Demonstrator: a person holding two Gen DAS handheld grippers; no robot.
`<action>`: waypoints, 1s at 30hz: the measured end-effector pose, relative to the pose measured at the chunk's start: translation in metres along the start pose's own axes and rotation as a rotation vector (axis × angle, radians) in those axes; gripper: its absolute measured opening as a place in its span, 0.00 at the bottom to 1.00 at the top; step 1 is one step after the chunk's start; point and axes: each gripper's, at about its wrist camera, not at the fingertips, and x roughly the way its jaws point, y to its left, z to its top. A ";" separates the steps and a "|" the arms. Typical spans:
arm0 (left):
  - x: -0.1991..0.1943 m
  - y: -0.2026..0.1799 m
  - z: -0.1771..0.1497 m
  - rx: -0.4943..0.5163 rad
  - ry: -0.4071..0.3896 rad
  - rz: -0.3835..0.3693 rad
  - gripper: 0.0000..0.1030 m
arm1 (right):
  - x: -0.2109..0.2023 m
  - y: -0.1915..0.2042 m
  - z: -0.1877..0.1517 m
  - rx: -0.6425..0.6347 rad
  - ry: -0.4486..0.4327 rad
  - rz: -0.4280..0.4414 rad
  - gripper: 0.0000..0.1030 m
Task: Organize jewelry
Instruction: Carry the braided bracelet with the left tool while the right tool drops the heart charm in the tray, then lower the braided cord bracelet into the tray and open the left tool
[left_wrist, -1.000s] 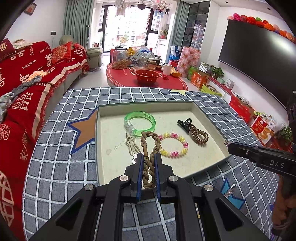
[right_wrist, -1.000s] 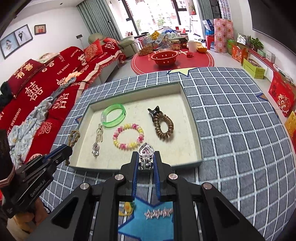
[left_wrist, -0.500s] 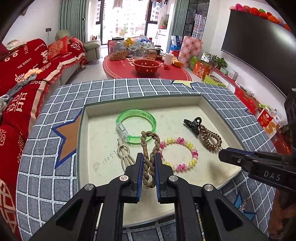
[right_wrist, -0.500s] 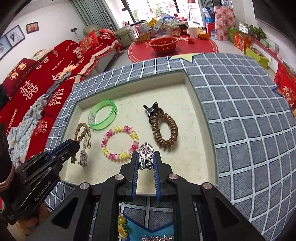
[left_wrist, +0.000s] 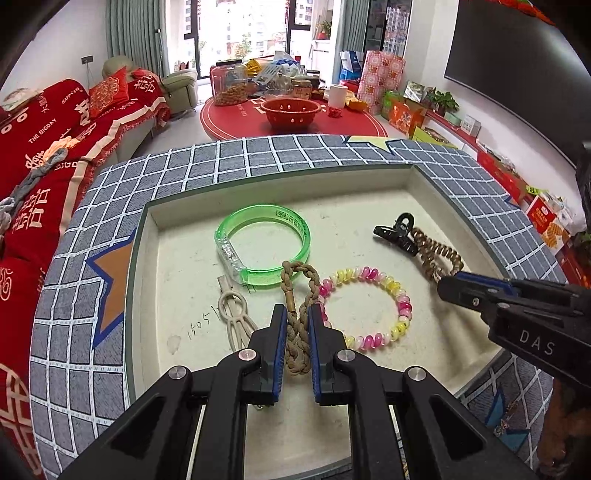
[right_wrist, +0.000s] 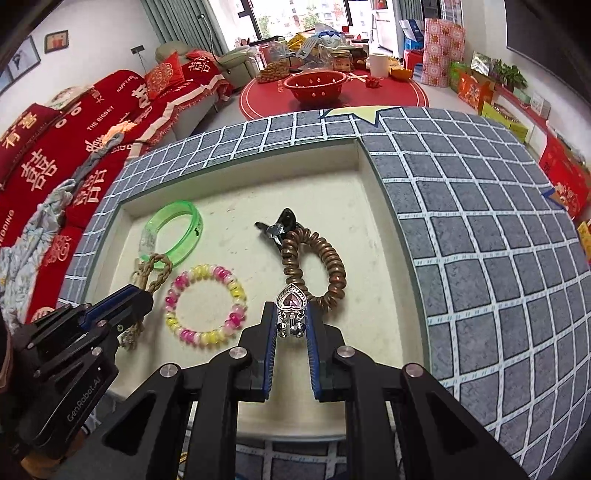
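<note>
My left gripper (left_wrist: 296, 314) is shut on a brown braided cord bracelet (left_wrist: 297, 295) and holds it over the shallow cream tray (left_wrist: 369, 192). My right gripper (right_wrist: 291, 314) is shut on a silver clip with a pink heart stone (right_wrist: 292, 308), over the tray's near right part. In the tray lie a green bangle (left_wrist: 264, 247), a pink and yellow coil bracelet (left_wrist: 369, 306), a brown coil hair tie (right_wrist: 314, 266) with a black claw clip (right_wrist: 279, 229), and a beige knotted cord (left_wrist: 234, 314).
The tray sits on a grey checked cloth (right_wrist: 480, 221) with star patches. A red sofa (left_wrist: 37, 147) runs along the left. A red round table with a red colander (left_wrist: 290, 110) and jars stands behind. Small ornaments (left_wrist: 508, 421) lie on the cloth near the right.
Both grippers have moved forward over the tray, each still holding its piece. The tray's contents have not shifted.
</note>
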 end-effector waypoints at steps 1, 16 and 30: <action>0.001 -0.001 -0.001 0.007 0.005 0.006 0.24 | 0.001 0.001 0.000 -0.006 -0.001 -0.010 0.16; 0.007 -0.008 -0.005 0.023 0.038 0.043 0.25 | 0.008 0.003 -0.003 0.001 0.016 -0.021 0.32; -0.011 -0.005 -0.001 0.008 -0.018 0.086 0.25 | -0.036 -0.008 -0.001 0.073 -0.096 0.042 0.66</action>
